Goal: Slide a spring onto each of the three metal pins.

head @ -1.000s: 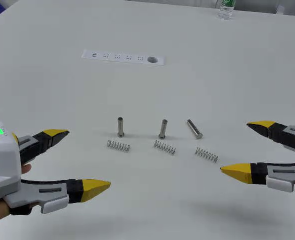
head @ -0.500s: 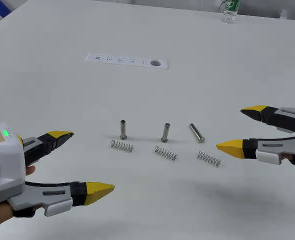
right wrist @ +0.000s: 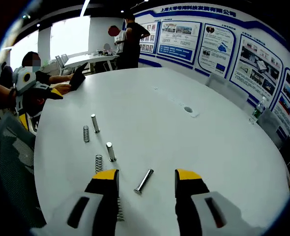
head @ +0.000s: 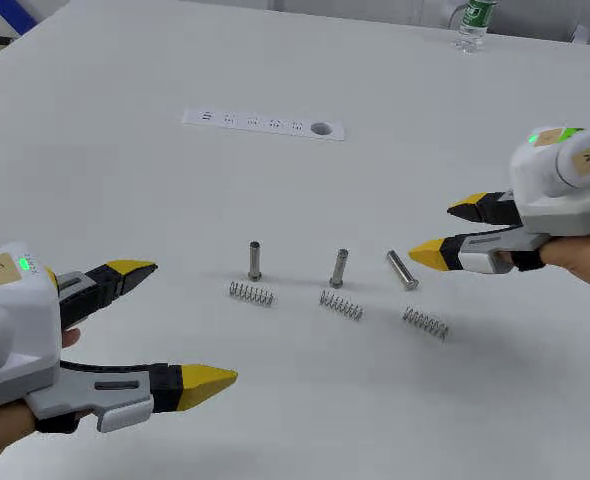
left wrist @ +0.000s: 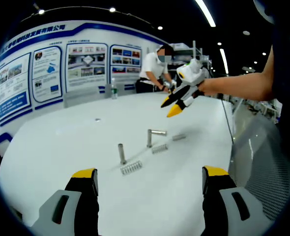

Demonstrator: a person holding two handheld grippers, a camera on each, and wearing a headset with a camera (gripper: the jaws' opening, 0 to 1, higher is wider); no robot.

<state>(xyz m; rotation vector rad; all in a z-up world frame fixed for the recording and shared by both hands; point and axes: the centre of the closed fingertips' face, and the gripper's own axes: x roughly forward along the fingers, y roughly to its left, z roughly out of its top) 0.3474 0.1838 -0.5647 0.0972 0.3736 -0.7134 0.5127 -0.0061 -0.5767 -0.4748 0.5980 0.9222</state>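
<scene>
The right gripper (head: 437, 231), jaws apart, hovers near the lying pin (head: 402, 270). The left gripper (head: 190, 322) gapes wide. 3 springs (head: 341, 305) lie loose on the desk (head: 125, 180).

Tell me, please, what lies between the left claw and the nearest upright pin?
One spring lies flat before that pin, clearest in the left gripper view.

Yellow-tipped black fingers (head: 203, 380); shiny silver metal pins (head: 339, 267), grey coiled wire springs (head: 341, 305); plain white tabletop (head: 125, 180); white socket strip (head: 263, 124)
</scene>
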